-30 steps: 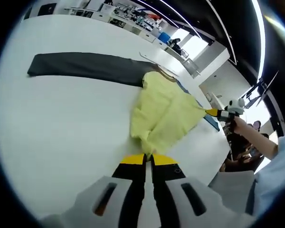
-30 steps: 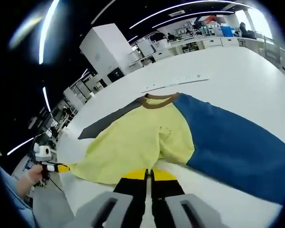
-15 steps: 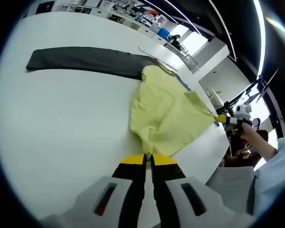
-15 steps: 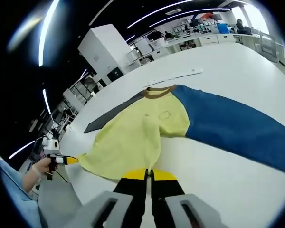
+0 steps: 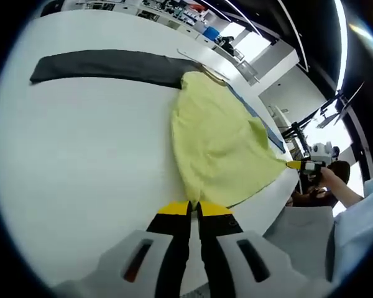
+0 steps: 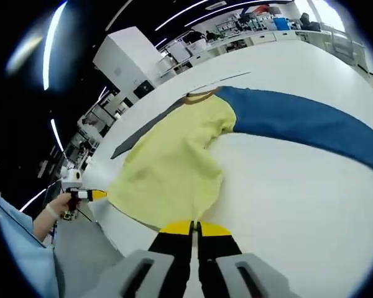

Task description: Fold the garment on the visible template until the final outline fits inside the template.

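A long-sleeved garment lies on the white table (image 5: pixel 81 161): yellow body (image 5: pixel 217 136), dark grey sleeve (image 5: pixel 105 65), blue sleeve (image 6: pixel 298 121) and a brown collar (image 6: pixel 199 96). My left gripper (image 5: pixel 194 208) is shut on the yellow hem at the table's near edge. My right gripper (image 6: pixel 194 226) is shut on the hem at the other corner. In the left gripper view the right gripper (image 5: pixel 296 165) shows at the right, holding that stretched corner. In the right gripper view the left gripper (image 6: pixel 94 195) shows at the left. The yellow body (image 6: pixel 174 161) lies nearly flat.
A thin pale strip (image 6: pixel 227 77) lies on the table (image 6: pixel 298 205) beyond the collar. The table edge runs close under both grippers. A person's hand (image 5: pixel 336 183) and pale blue sleeve (image 6: pixel 18 261) hold the grippers. Benches and shelves stand far behind.
The hem has been pulled out towards the table's near edge. The yellow body's folds have spread flat, and the blue sleeve now lies stretched out to the side.
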Tool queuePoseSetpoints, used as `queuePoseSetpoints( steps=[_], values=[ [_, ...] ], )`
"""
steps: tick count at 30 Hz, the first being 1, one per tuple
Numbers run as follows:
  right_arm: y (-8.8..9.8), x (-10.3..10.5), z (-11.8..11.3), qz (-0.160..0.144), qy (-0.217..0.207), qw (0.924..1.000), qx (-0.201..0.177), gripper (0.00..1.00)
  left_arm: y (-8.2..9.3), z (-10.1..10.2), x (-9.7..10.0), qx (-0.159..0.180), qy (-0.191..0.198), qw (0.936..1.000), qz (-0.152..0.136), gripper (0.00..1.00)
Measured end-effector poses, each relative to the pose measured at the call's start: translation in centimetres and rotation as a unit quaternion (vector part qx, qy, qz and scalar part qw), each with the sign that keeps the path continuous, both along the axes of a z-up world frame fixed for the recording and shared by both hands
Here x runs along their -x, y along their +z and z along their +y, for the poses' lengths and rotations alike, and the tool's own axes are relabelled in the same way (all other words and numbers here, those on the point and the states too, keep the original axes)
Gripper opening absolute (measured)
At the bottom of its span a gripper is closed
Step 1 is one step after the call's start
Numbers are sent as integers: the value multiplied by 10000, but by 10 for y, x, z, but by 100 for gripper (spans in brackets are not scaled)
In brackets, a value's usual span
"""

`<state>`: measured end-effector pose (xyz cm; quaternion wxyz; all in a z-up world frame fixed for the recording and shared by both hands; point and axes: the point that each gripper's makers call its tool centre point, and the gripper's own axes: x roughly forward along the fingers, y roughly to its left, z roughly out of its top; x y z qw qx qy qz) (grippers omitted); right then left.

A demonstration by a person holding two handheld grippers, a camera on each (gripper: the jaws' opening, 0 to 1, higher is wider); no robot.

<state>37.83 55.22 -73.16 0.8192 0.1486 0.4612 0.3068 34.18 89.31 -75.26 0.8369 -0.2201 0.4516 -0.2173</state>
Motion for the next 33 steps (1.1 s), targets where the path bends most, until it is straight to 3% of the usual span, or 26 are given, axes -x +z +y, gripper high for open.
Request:
queuePoseSetpoints(
  steps=[10, 22, 33],
  values=[
    [-17, 30, -19, 362, -180, 9992, -19, 0, -2, -9, 11, -24, -283, 9995, 134, 1],
    [-29, 33, -43, 479, -411, 9979, 123, 0, -10, -28, 31, 9, -746, 9964, 414, 1],
    [-34, 37, -45, 555, -439, 9973, 174, 0, -15, -31, 38, -5, -879, 9946, 556, 1]
  ],
)
